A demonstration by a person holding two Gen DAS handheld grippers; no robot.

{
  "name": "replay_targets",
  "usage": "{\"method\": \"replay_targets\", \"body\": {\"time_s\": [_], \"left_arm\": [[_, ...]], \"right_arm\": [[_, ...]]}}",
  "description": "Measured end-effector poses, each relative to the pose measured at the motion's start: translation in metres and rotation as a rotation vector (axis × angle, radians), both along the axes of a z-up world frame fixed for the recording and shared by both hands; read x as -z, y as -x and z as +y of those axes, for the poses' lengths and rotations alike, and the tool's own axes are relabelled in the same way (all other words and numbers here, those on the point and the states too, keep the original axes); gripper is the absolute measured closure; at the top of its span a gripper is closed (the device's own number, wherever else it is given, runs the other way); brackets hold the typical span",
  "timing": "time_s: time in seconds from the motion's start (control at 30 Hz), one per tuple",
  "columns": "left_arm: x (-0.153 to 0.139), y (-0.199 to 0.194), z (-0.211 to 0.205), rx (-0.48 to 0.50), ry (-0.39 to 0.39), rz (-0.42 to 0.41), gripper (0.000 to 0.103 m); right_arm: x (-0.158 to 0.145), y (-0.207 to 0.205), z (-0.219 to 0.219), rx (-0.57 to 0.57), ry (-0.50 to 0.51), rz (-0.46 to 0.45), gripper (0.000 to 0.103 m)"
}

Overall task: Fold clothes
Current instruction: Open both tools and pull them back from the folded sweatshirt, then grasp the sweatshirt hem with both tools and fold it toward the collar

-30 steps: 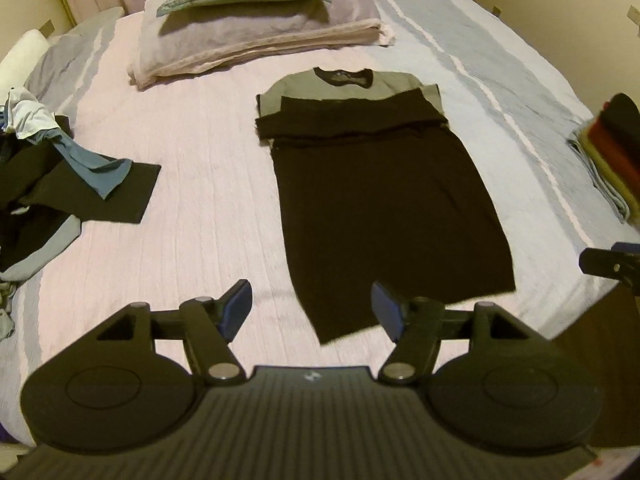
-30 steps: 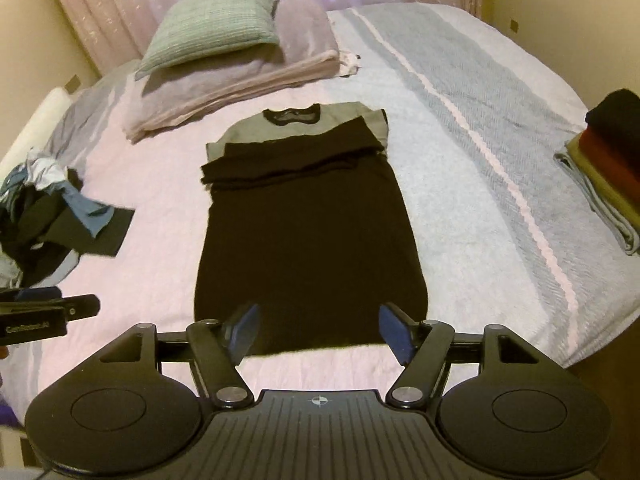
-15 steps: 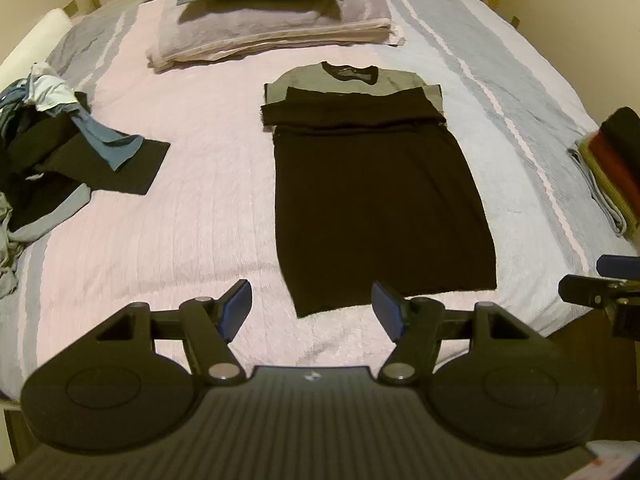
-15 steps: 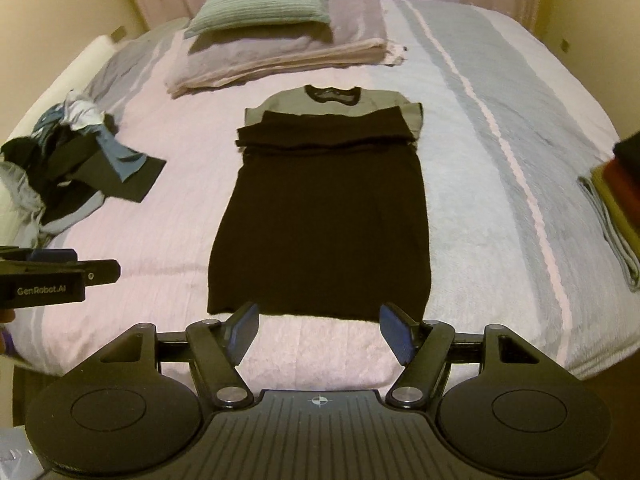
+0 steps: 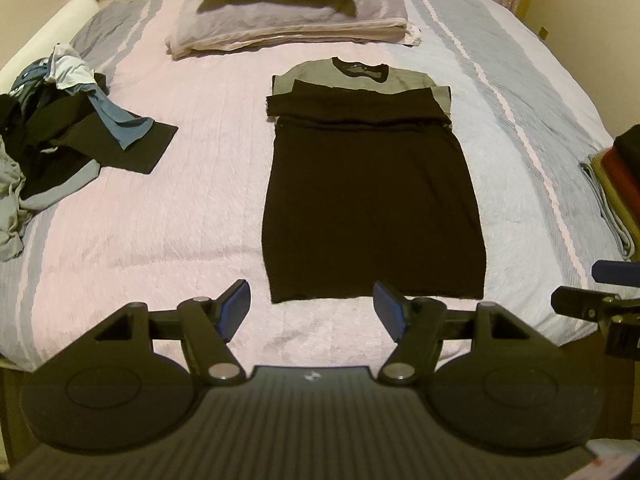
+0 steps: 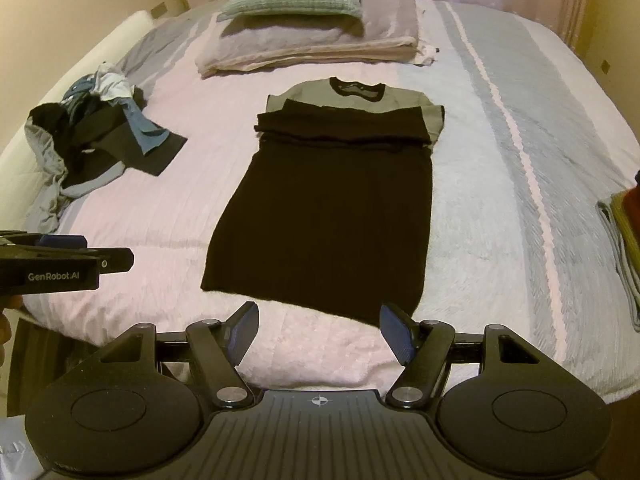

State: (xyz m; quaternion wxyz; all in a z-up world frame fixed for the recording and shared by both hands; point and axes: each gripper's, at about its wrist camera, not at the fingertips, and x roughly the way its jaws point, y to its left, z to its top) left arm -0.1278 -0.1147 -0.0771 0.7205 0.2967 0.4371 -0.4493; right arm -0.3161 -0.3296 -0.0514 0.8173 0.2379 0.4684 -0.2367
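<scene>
A black and grey T-shirt [image 5: 372, 200] [image 6: 328, 216] lies flat on the bed, collar towards the pillows, its black sleeves folded across the chest. Its hem lies nearest to me. My left gripper [image 5: 311, 307] hangs open above the bed's near edge, just short of the hem's left part. My right gripper [image 6: 318, 330] is open too, close to the hem's right part, nothing between its fingers. Each gripper shows at the edge of the other's view: the right one [image 5: 592, 304], the left one [image 6: 68, 262].
A heap of unfolded clothes [image 5: 52, 128] [image 6: 96, 140] lies at the bed's left side. Folded garments [image 5: 618, 184] [image 6: 624, 240] are stacked at the right edge. Pillows and a folded blanket [image 5: 280, 12] [image 6: 308, 24] sit at the head. The striped bedspread [image 5: 160, 216] surrounds the shirt.
Both grippers have pulled back and risen from the shirt's hem, swinging so the shirt now looks squarer in the left view. The shirt itself lies as it did.
</scene>
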Motion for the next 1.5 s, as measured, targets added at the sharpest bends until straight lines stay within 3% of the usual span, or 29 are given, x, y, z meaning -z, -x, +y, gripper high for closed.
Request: {"method": "replay_targets", "body": {"time_s": [0.47,0.77,0.87,0.97,1.03,1.17,1.37,1.5], "left_arm": [[0.015,0.031,-0.011,-0.05,-0.04,0.01,0.034],[0.05,0.002,-0.015,-0.021,-0.028,0.076,0.031],[0.077,-0.028,-0.02,0.02,0.014,0.144,0.031],[0.122,-0.066,-0.028,0.026,0.003,0.2,0.032],[0.156,-0.092,-0.033,0.015,-0.005,0.249,0.038],[0.218,-0.147,-0.043,-0.038,0.001,0.421,0.044],[0.27,-0.194,-0.06,-0.043,-0.005,0.517,0.044],[0.29,-0.21,-0.056,-0.031,0.017,0.651,0.047]], "right_arm": [[0.013,0.019,-0.026,-0.072,-0.036,0.007,0.039],[0.039,0.006,-0.04,-0.051,-0.079,0.019,0.039],[0.069,0.004,-0.057,-0.01,-0.119,-0.008,0.039],[0.112,0.005,-0.082,0.082,-0.164,0.007,0.039],[0.144,0.008,-0.099,0.152,-0.199,0.022,0.039],[0.197,0.02,-0.128,0.253,-0.278,-0.036,0.039],[0.251,0.034,-0.152,0.405,-0.395,-0.103,0.04],[0.28,0.045,-0.16,0.482,-0.493,-0.193,0.044]]}}
